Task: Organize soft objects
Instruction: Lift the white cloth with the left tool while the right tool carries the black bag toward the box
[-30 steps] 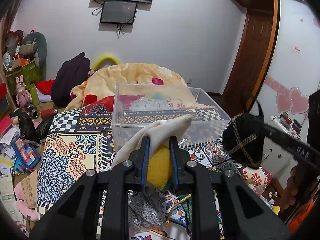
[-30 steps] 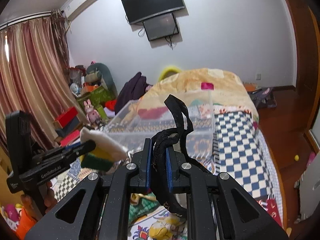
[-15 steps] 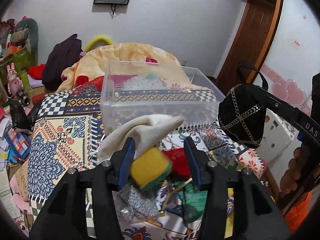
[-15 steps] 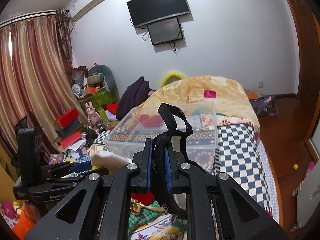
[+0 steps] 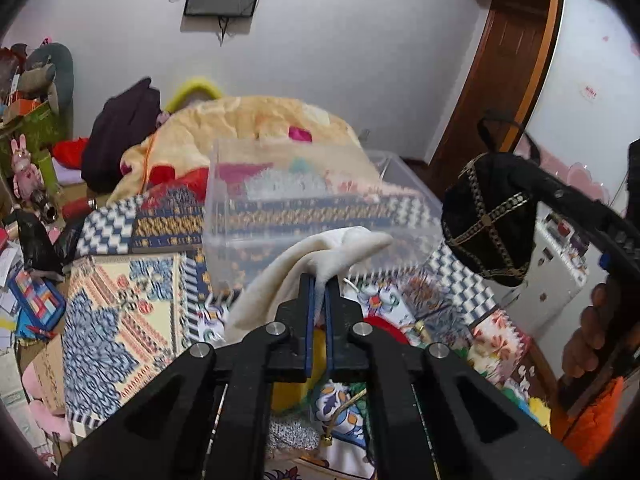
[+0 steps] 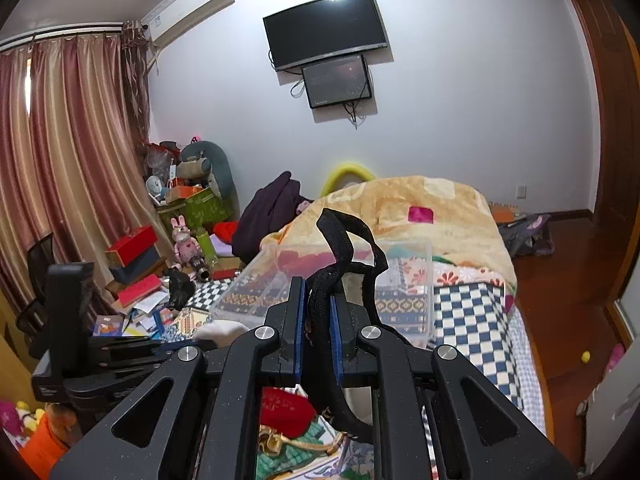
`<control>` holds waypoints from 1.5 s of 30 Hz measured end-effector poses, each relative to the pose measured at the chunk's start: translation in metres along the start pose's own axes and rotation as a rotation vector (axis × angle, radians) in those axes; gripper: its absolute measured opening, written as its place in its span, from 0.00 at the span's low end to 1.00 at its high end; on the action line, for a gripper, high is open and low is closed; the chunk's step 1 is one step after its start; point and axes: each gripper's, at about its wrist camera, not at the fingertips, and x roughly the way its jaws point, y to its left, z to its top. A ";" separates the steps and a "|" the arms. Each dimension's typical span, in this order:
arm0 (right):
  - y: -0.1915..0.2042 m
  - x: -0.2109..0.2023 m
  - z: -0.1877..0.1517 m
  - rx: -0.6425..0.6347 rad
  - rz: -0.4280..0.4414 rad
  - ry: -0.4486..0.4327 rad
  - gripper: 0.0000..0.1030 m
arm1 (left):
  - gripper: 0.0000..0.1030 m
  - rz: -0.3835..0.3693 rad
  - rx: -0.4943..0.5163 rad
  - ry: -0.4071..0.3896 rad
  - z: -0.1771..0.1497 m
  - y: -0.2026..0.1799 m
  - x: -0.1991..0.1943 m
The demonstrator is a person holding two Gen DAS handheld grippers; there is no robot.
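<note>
The bed [image 5: 120, 320], under a patterned quilt, fills the lower half of the left wrist view, with a yellow blanket [image 5: 240, 128] heaped at its far end toward 12 o'clock. On the quilt stands a clear bin [image 5: 312, 216], at 12 o'clock from the left gripper [image 5: 318, 284] and just beyond its tips; in the right wrist view the bin [image 6: 404, 280] lies behind the right gripper [image 6: 318, 300].

The left gripper is clamped on a cream cloth [image 5: 320, 256], which drapes over the tips, one end trailing toward 8 o'clock and the other pointing toward 2 o'clock, in front of the bin's near wall. The right gripper is clamped on the strap of a black bag [image 6: 340, 248]; the strap loops up toward 12 o'clock. From the left wrist view the bag [image 5: 488, 220] hangs at 3 o'clock, above the quilt and beside the bin's right end.

Below the left gripper, at 6 o'clock, lie a yellow sponge [image 5: 292, 384] and a silvery scrubber [image 5: 292, 432].
</note>
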 end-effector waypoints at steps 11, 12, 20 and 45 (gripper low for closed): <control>0.005 0.002 0.037 -0.047 0.002 -0.093 0.10 | 0.03 0.025 0.033 -0.168 0.057 -0.003 -0.033; 0.005 0.004 0.039 -0.049 0.001 -0.099 0.10 | 0.03 0.028 0.041 -0.182 0.061 -0.004 -0.034; 0.002 0.040 0.035 -0.063 0.003 -0.028 0.10 | 0.03 0.033 0.052 -0.135 0.077 0.005 -0.009; 0.001 0.129 -0.013 -0.083 0.071 0.371 0.10 | 0.16 -0.007 -0.009 0.194 -0.013 0.041 0.065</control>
